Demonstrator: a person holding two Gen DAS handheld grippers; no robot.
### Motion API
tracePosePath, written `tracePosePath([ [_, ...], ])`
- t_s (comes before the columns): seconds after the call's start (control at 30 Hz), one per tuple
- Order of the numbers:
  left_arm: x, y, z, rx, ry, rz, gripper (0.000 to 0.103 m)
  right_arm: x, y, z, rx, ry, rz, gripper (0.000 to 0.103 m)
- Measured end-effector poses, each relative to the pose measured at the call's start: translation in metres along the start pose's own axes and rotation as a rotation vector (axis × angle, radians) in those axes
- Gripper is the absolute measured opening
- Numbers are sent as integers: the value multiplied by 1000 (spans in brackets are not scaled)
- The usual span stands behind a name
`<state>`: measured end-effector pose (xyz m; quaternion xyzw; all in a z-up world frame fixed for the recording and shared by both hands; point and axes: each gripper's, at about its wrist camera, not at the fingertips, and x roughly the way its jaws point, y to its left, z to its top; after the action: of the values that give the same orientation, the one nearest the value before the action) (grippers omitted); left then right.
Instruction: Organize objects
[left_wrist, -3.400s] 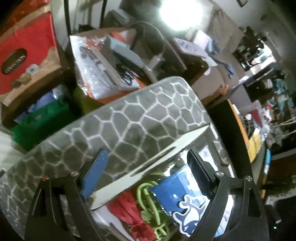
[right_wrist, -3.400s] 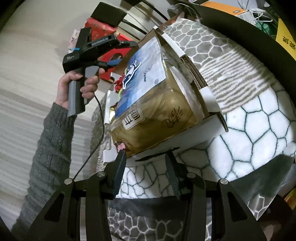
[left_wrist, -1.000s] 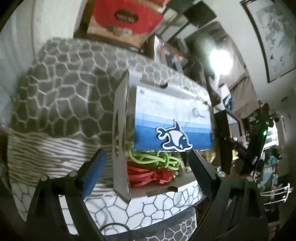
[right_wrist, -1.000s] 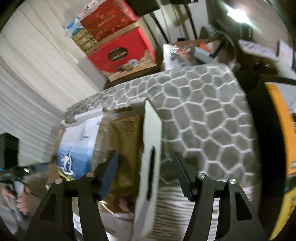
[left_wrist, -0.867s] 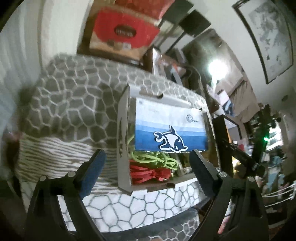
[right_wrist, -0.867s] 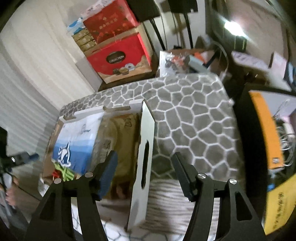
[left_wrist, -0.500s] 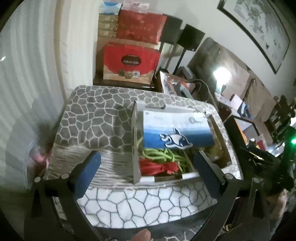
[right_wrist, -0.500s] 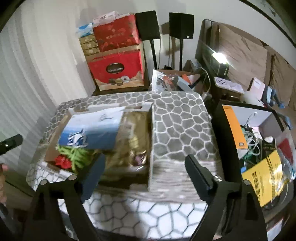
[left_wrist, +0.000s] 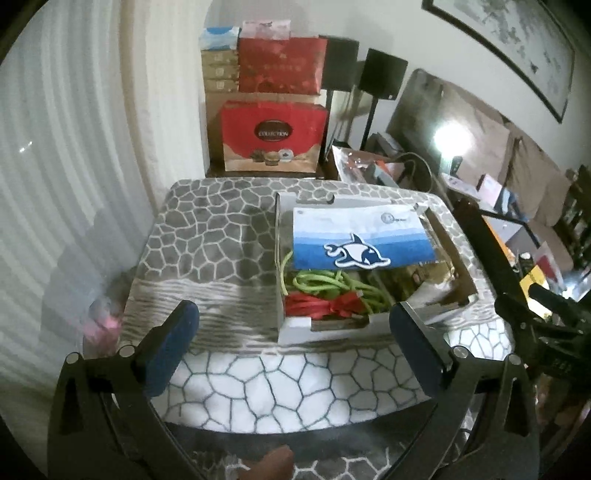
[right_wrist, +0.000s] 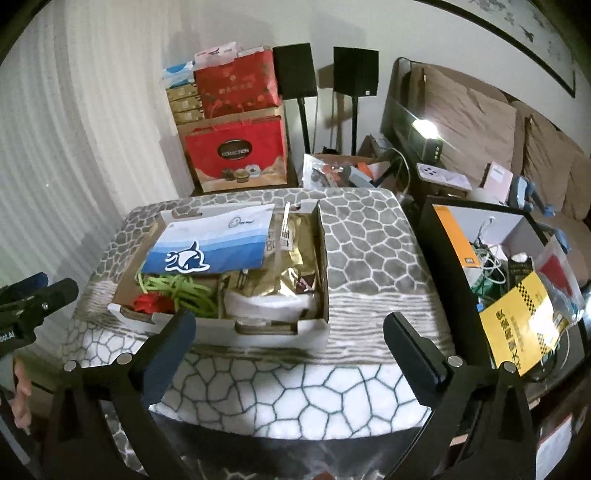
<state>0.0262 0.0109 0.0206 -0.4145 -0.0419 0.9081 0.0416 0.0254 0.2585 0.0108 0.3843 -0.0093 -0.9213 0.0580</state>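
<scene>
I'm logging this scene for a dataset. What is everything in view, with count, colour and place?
cardboard box: one, white, on the patterned table.
whale envelope: one, blue and white, lying atop the box's contents.
cords: green and red bundles, near-left corner of the box.
gold bag: one, right side of the box.
table cover: one, grey cobble pattern.
red gift boxes: stacked behind the table.
speakers: two, black, on stands.
left claw: open, empty.
right claw: jaws opening, empty.
</scene>
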Motion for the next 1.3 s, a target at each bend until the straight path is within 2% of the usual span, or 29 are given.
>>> tracePosePath([
  [0.53, 4, -6, -20, -1, 19, 15, 103, -4, 11, -33, 19, -3, -33, 102],
  [1.3, 13, -7, -27, -3, 23, 27, 103, -1, 20, -35, 11, -23, -69, 102],
])
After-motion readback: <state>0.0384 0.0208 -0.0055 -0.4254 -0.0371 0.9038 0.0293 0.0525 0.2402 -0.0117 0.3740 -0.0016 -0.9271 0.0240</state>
